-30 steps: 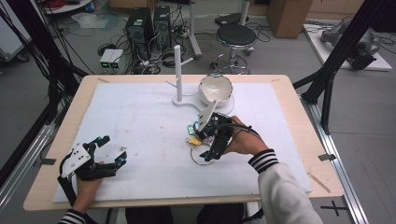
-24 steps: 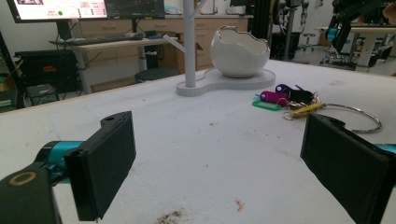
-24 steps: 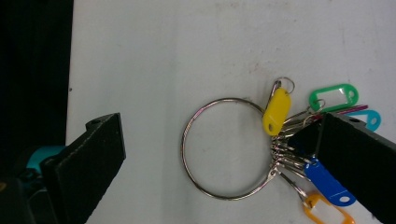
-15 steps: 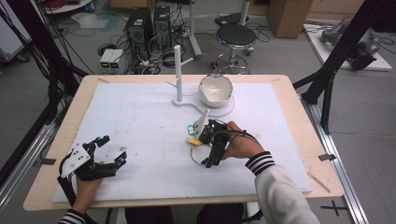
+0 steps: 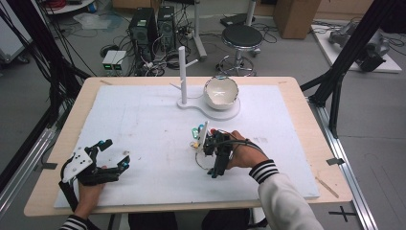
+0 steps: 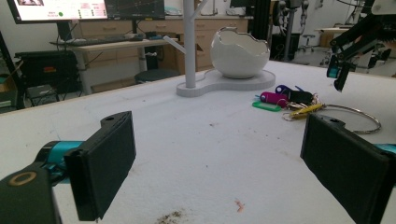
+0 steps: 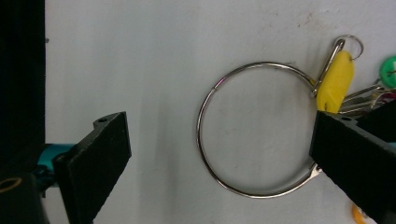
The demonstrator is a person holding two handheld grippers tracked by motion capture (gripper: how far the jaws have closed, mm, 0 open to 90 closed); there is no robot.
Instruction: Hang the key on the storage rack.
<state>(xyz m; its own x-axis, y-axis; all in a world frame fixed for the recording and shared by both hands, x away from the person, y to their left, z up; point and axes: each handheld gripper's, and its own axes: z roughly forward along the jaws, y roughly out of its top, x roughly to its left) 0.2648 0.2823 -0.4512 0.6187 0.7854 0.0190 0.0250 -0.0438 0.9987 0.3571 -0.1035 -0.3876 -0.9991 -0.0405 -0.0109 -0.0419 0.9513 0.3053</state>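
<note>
A bunch of keys with coloured tags (image 5: pixel 196 137) lies on the white mat, joined to a large wire ring (image 5: pixel 198 161). My right gripper (image 5: pixel 211 152) hovers right over them, pointing down, open. In the right gripper view the ring (image 7: pixel 201 126) lies flat between the spread jaws of that gripper (image 7: pixel 224 163), with a yellow tag (image 7: pixel 336 81) and a green tag (image 7: pixel 390 70) at its right. My left gripper (image 5: pixel 116 152) rests open near the front left. Its own view shows its jaws (image 6: pixel 224 163) wide apart, and the keys (image 6: pixel 285 100) farther off.
A white egg-shaped bowl (image 5: pixel 220 92) sits on a white base with an upright post (image 5: pixel 182 72) at the back of the table. The white mat (image 5: pixel 143 120) covers most of the wooden tabletop. In the left gripper view the right gripper (image 6: pixel 343 70) hangs above the keys.
My right gripper has shifted a little to the left and toward the near side, over the ring. The left gripper has stayed put.
</note>
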